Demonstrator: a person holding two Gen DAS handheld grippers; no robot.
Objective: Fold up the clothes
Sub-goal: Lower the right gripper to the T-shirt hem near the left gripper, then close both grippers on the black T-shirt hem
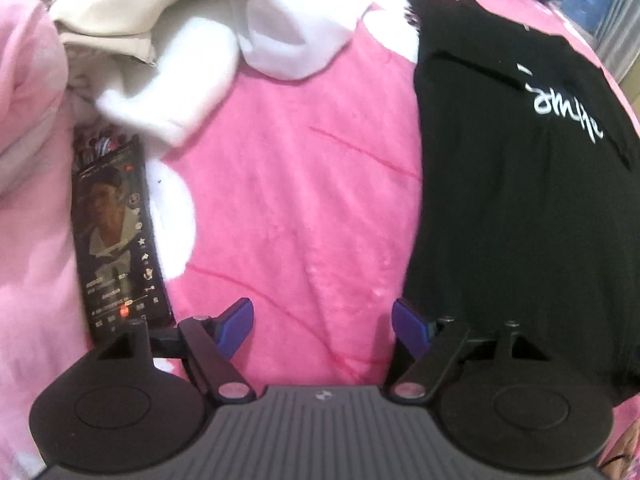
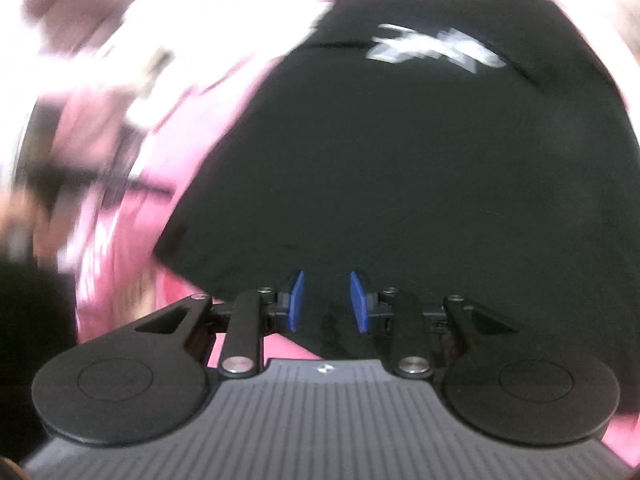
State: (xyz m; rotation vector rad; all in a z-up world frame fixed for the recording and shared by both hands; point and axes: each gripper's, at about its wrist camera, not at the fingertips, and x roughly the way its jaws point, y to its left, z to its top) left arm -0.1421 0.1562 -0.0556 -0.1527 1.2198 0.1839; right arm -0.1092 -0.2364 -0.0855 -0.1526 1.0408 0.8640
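left wrist view: left gripper (image 1: 322, 326) spread, empty, over pink blanket (image 1: 304, 184); right gripper (image 2: 325, 302) half-spread over black shirt (image 2: 400, 168), grip unclear.

Left wrist: looks steeply down, close over pink blanket (image 1: 304, 184).
Right wrist: close over black shirt (image 2: 400, 168).
Shared: shirt, blanket.

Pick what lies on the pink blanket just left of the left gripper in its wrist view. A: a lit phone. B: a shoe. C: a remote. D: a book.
A: a phone with a lit screen lies on the blanket, left of the left gripper.
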